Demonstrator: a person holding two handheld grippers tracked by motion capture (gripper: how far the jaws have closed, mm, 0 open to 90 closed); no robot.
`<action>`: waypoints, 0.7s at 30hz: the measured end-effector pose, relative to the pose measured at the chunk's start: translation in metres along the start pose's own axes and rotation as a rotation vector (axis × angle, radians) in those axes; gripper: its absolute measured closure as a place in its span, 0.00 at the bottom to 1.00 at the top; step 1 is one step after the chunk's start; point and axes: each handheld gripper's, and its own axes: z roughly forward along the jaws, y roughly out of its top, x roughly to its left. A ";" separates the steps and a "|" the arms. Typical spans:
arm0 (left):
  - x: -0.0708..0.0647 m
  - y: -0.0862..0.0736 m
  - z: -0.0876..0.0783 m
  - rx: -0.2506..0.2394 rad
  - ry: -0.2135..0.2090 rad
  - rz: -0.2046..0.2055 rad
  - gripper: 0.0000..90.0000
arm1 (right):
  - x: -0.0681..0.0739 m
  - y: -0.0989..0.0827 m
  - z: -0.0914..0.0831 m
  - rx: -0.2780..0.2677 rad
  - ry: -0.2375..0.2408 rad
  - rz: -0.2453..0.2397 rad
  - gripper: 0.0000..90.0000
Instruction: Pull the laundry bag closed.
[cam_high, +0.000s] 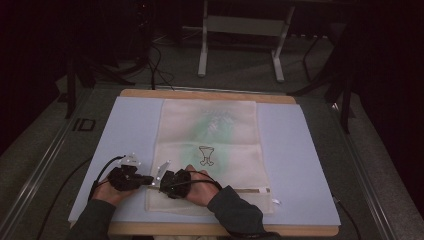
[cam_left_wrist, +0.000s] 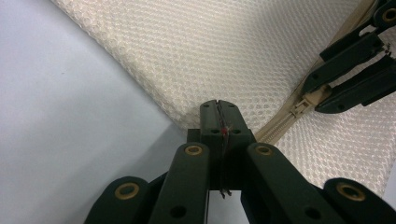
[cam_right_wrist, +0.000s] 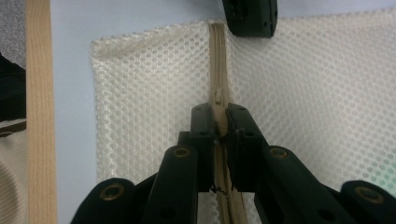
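A cream mesh bag (cam_high: 207, 150) lies flat on a pale blue mat (cam_high: 295, 150) that covers the table (cam_high: 210, 94). Through the mesh a green tint and a dark printed outline show in the middle of the bag; what is inside cannot be identified. A beige zipper (cam_right_wrist: 218, 70) runs across the bag near the edge closest to the person. In the right gripper view its teeth are joined ahead of the jaws.

The left gripper (cam_left_wrist: 218, 108) sits at the bag's near left corner. Its jaws are fully closed, pinching the mesh edge where the zipper ends.

The right gripper (cam_right_wrist: 219, 122) is just beside the left gripper, over the zipper line. Its jaws are closed on the zipper slider (cam_right_wrist: 219, 100), which stands between the pads. In the high view both hands rest low on the mat at the bag's near left corner, almost touching.
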 end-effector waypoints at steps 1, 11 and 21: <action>0.000 0.000 0.000 -0.001 -0.002 -0.001 1.00 | -0.001 -0.002 -0.001 -0.002 0.002 -0.001 0.91; 0.000 0.000 0.000 0.000 -0.002 -0.004 1.00 | -0.002 -0.009 -0.005 -0.003 -0.004 0.010 0.91; 0.000 0.000 0.000 -0.001 -0.001 -0.006 1.00 | -0.002 -0.014 -0.009 0.008 -0.008 0.010 0.91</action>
